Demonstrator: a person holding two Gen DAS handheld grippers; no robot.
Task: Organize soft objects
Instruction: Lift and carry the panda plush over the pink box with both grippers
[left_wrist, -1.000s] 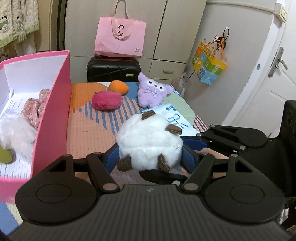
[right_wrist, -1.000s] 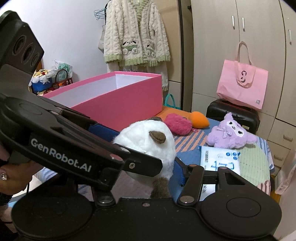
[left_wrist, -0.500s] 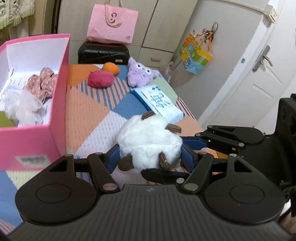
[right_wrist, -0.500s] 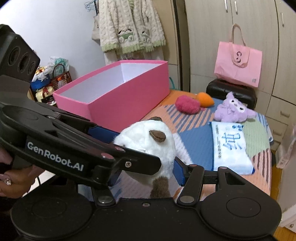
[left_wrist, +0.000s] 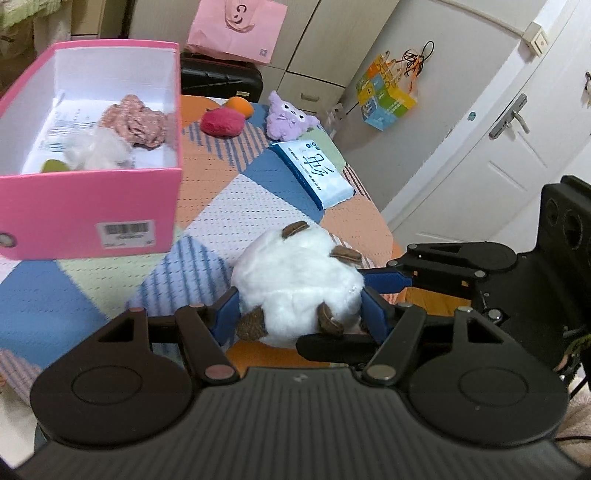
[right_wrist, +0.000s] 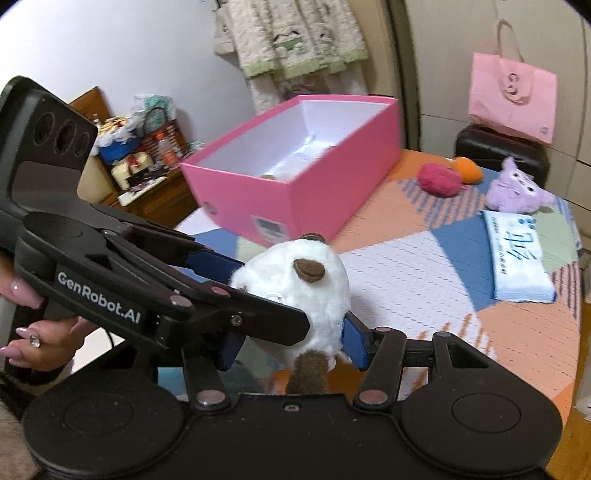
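Observation:
A white plush toy with brown ears and paws hangs above the patchwork bedspread, gripped from two sides. My left gripper is shut on it, blue pads pressed into the fur. My right gripper is shut on the same white plush toy; it comes in from the right in the left wrist view. The open pink box stands ahead to the left, holding a patterned pink cloth, a white fluffy item and something green.
Beyond the pink box lie a red fluffy ball, an orange toy, a purple plush and a tissue pack. A black suitcase and pink bag stand behind. A hand holds the left gripper.
Both grippers have lifted the white plush and drawn back along the bed. The pink box now sits lower in view and more of its inside shows.

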